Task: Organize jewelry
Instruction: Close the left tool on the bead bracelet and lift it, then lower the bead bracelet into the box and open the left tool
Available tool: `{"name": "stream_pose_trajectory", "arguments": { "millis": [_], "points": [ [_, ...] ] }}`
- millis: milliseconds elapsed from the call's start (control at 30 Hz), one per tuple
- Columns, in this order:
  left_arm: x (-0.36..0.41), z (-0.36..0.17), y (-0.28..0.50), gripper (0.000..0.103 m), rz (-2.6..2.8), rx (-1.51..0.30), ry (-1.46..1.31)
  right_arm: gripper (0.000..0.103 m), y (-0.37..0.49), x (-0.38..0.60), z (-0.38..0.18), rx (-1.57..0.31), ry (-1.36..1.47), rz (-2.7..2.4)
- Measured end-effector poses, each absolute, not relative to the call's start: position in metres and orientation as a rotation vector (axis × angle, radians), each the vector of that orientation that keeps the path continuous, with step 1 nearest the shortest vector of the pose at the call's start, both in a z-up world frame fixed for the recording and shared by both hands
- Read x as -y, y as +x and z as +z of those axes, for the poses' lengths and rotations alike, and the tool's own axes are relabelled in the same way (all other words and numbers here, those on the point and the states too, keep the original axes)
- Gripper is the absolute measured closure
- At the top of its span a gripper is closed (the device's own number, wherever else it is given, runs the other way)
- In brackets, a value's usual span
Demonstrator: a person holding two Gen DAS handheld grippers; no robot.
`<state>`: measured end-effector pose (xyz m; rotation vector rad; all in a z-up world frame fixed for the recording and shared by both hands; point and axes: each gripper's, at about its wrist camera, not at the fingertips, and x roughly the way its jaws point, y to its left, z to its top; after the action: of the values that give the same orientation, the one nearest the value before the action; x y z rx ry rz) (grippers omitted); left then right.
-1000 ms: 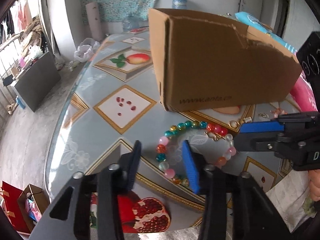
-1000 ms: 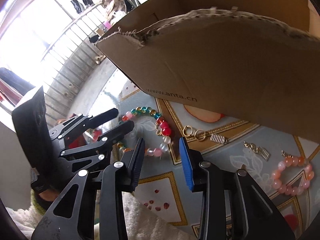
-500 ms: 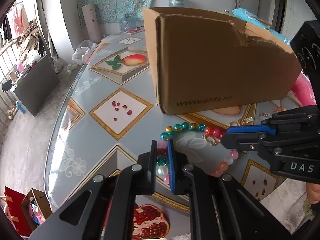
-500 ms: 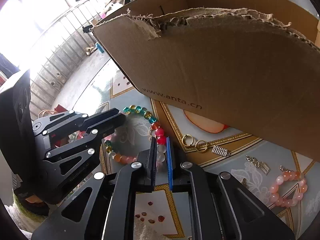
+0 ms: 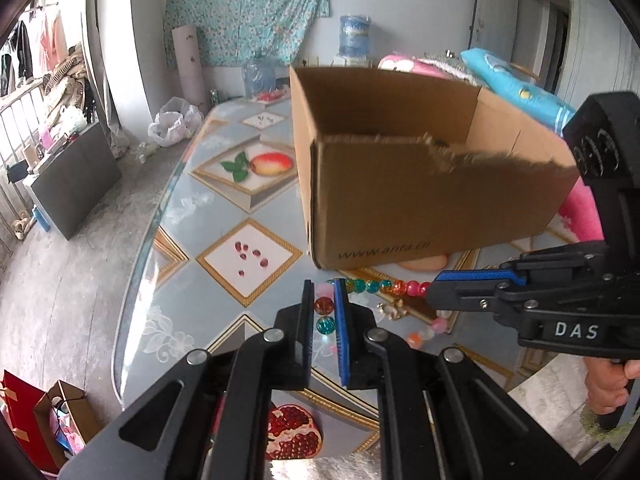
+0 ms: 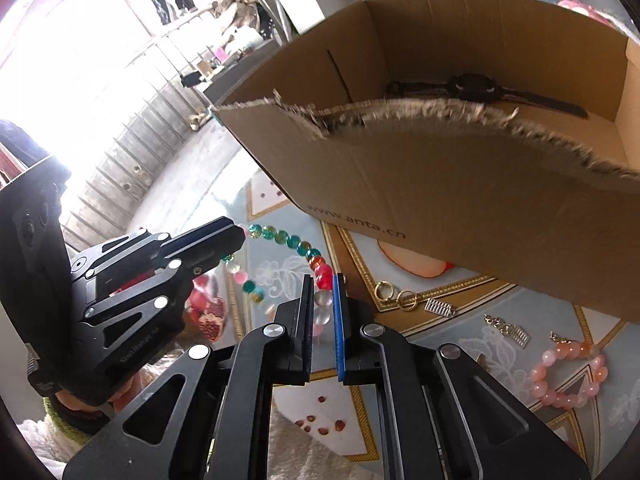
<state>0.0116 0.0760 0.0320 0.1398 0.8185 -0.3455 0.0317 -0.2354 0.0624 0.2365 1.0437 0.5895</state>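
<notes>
A multicoloured bead bracelet [image 5: 374,286] hangs stretched between both grippers, lifted off the table in front of an open cardboard box [image 5: 420,204]. My left gripper [image 5: 324,312] is shut on its left side. My right gripper [image 6: 323,300] is shut on its right side, near the red beads; the bracelet also shows in the right wrist view [image 6: 288,238]. A black watch [image 6: 476,88] lies inside the box [image 6: 460,184]. A pink bead bracelet [image 6: 568,372] lies on the table at right.
Two gold rings [image 6: 394,294] and small silver earrings [image 6: 508,326] lie on the patterned glass table [image 5: 248,256] by the box. The table's edge runs down the left, with the floor below. Pink and blue bedding [image 5: 520,92] lies behind the box.
Both grippers went from open around the bracelet to shut on it. They have since lifted it, and the box's inside has come into view.
</notes>
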Motion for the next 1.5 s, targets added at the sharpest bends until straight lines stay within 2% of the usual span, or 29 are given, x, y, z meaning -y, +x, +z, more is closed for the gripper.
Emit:
{"name": "stream_pose_trajectory", "arguments": {
  "millis": [433,667,933,1167,1267,1500],
  "points": [
    [-0.061,0.113,-0.006,0.094,-0.404,-0.688,0.112,0.096,0.022,0.263,0.125,-0.882,0.255,0.679],
    [-0.029,0.153,0.037,0.094,-0.476,-0.638,0.119,0.096,0.070,0.295,0.157,-0.827,0.245,0.635],
    [-0.003,0.117,0.107,0.094,-0.469,-0.788,0.120,0.096,0.150,0.291,0.108,-1.079,0.243,0.581],
    [0.011,0.081,0.148,0.093,-0.408,-0.902,0.178,0.093,0.189,0.277,0.082,-1.195,0.197,0.541],
    [0.007,0.077,0.153,0.086,-0.374,-0.898,0.167,0.092,0.194,0.280,0.081,-1.206,0.218,0.538],
    [-0.014,0.094,0.128,0.083,-0.392,-0.789,0.088,0.092,0.161,0.313,0.111,-1.040,0.295,0.556]
  ]
}}
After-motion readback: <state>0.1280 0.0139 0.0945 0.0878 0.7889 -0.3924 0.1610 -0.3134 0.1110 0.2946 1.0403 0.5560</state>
